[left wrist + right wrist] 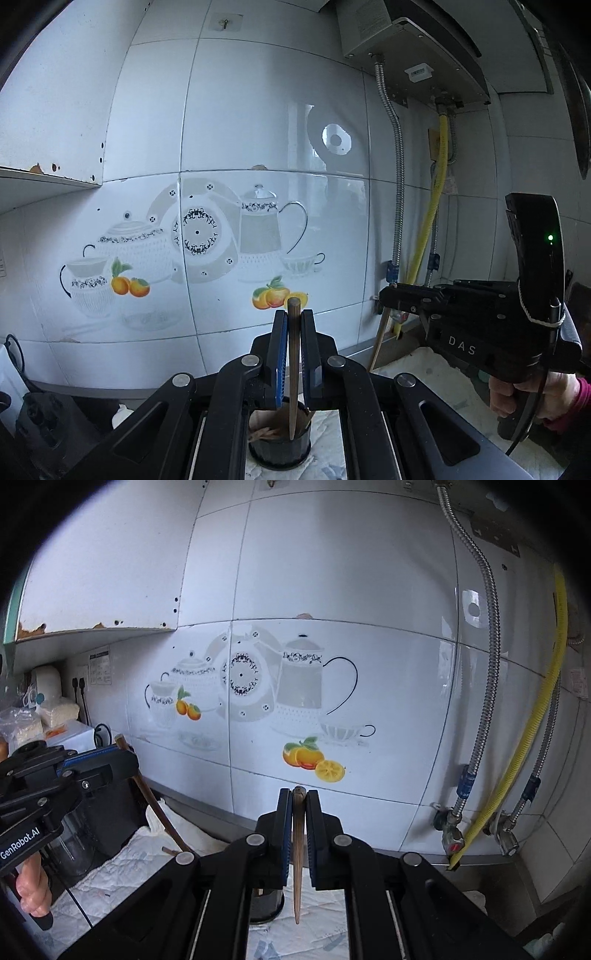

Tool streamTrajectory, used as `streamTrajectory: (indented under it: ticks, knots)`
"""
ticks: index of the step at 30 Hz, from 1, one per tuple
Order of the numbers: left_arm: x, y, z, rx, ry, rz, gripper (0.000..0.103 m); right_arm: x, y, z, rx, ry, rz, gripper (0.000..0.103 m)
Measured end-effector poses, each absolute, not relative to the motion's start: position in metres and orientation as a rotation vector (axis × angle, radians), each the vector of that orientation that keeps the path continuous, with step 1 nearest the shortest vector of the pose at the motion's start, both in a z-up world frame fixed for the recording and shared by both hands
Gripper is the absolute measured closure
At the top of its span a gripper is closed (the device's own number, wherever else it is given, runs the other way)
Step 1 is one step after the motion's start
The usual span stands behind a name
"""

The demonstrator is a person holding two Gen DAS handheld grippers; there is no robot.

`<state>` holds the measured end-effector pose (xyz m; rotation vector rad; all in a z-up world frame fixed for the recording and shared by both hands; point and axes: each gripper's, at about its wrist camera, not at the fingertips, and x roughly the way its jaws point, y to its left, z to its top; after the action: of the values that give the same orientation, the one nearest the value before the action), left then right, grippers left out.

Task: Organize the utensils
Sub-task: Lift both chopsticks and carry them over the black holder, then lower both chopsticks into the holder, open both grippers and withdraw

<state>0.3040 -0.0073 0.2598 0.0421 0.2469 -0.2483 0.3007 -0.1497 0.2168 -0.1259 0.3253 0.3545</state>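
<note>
Pinching a wooden chopstick (293,362) upright, my left gripper (294,354) has its blue-padded fingers (281,354) pressed tight on the shaft, the tip hanging over the dark round holder (279,448) just below on the bench (332,458). My right gripper (298,834) does likewise, its fingers (284,834) clamped on a second chopstick (297,860) whose pointed end dangles near the same holder (266,904). Each stick is held at one narrow spot, so I judge it could pivot or slip if I tilt too quickly, and a tip could catch the holder's rim and tip the holder over. With both hands working the same small opening, the two sticks could also clash. The bench wears a white quilted cloth (122,864), wrinkled in places, which may let the holder rock. Further off stands a white tiled wall (332,590) with teapot and orange decals, and to the far right a yellow hose (554,672) beside metal pipes.
</note>
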Motion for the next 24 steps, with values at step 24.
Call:
streamTrajectory:
  ticks: [24]
  knots:
    - [0.391, -0.001, 0.181, 0.027, 0.414, -0.166, 0.095, 0.374, -0.132, 0.167, 0.03, 0.437, 0.476, 0.093]
